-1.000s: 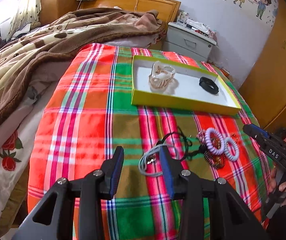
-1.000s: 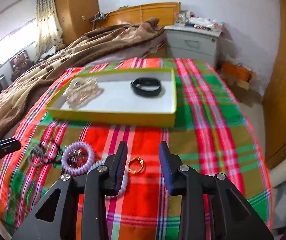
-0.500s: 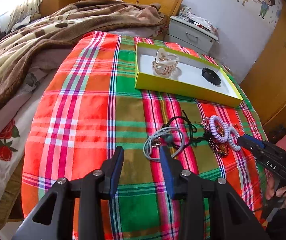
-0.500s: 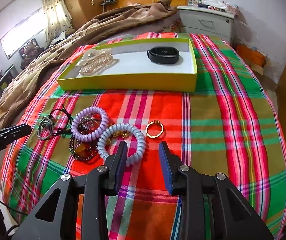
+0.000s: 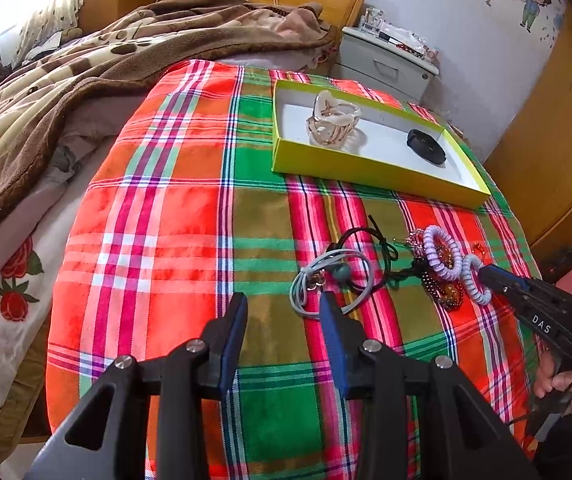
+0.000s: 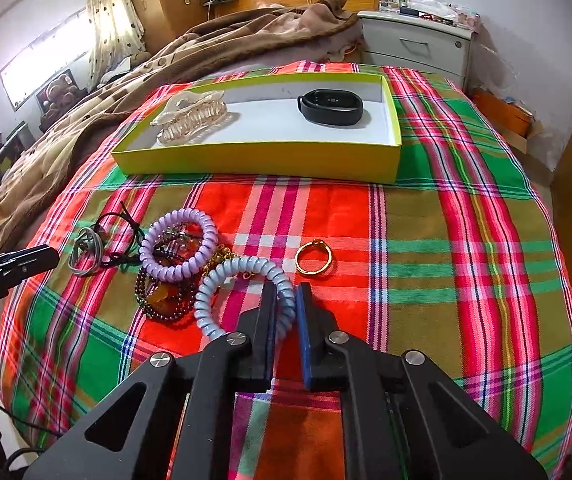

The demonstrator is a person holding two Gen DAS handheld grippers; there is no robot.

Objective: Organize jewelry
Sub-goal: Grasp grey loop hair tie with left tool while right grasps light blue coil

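Note:
A yellow-green tray (image 6: 253, 156) (image 5: 366, 174) on the plaid cloth holds a clear hair claw (image 6: 191, 118) and a black band (image 6: 330, 107). My right gripper (image 6: 286, 300) is shut on the near edge of a light blue coil hair tie (image 6: 221, 280). Beside it lie a purple coil tie (image 6: 179, 246), a dark bead bracelet (image 6: 161, 300), a gold ring (image 6: 314, 258) and grey and black cords (image 6: 89, 252). My left gripper (image 5: 283, 312) is open and empty, just short of the grey cord (image 5: 326, 276).
A brown blanket (image 5: 85, 80) covers the bed to the left. A grey nightstand (image 6: 418, 46) stands behind the tray. The cloth's edge drops off on the right, with a wooden wardrobe (image 5: 558, 140) beyond.
My right gripper moved forward and closed on the light blue coil tie. My left gripper stayed open and shifted slightly.

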